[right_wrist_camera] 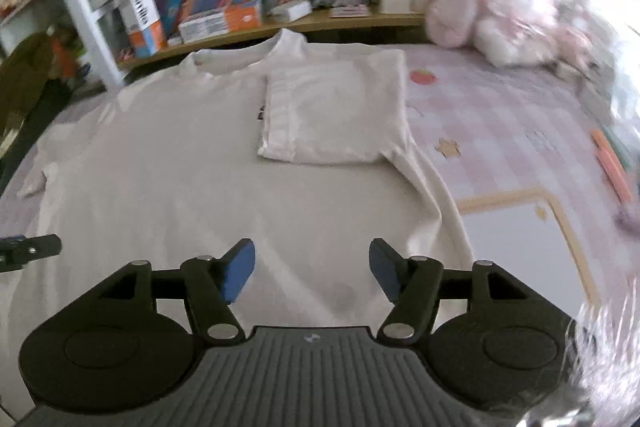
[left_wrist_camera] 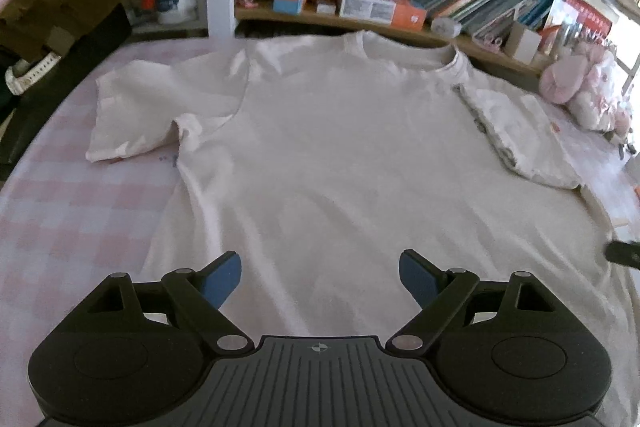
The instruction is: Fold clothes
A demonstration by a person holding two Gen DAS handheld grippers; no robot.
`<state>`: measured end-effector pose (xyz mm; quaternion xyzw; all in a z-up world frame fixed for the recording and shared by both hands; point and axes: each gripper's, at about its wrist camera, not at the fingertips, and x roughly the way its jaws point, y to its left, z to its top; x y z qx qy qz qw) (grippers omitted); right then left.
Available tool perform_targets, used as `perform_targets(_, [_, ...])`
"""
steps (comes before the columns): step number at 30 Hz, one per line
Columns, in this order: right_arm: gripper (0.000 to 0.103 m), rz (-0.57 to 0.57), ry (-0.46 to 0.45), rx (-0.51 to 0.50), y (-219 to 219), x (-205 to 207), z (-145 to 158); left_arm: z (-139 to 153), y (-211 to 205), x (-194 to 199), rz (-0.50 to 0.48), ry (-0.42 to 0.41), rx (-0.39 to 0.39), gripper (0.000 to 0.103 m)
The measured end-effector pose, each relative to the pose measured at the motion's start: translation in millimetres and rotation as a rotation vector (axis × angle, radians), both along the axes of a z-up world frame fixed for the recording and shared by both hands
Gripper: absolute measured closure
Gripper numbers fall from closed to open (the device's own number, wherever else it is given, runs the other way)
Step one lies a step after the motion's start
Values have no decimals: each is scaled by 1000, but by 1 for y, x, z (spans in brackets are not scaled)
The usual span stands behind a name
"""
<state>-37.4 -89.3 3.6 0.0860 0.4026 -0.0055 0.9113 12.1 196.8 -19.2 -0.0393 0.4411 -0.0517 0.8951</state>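
Both grippers, left (left_wrist_camera: 320, 277) and right (right_wrist_camera: 312, 269), spread above the shirt (left_wrist_camera: 340, 155); its folded sleeve (right_wrist_camera: 336, 115) could flop open if the hem gets tugged.

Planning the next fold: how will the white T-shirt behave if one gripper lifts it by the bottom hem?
The white T-shirt will likely be floppy: it lies flat, with soft wrinkles. It probably drapes and sags from one pinch point. The folded-in sleeve may fall open when lifted. Both the left gripper and right gripper are open.
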Motion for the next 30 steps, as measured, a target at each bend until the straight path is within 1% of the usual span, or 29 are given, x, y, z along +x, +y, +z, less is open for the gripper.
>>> perform_targets(3, [40,-21,-5,-24,14,-17,-1,-5,12,10,0,27,8,14])
perform_targets(6, [36,-22,4,-37,27,-28,-4,-7,22,19,10,32,9,14])
perform_targets(10, [35,-16,19,-49,41,-35,-7,-5,28,24,2,19,4,14])
perform_targets(16, [33,7,20,-86,57,-32,-6,-4,39,28,-3,-4,8,14])
perform_targets(24, [32,60,24,-141,79,-24,-4,-5,73,33,73,-17,5,14])
perform_targets(30, [31,90,27,-170,92,-20,-3,-4,90,40,118,-37,-2,14])
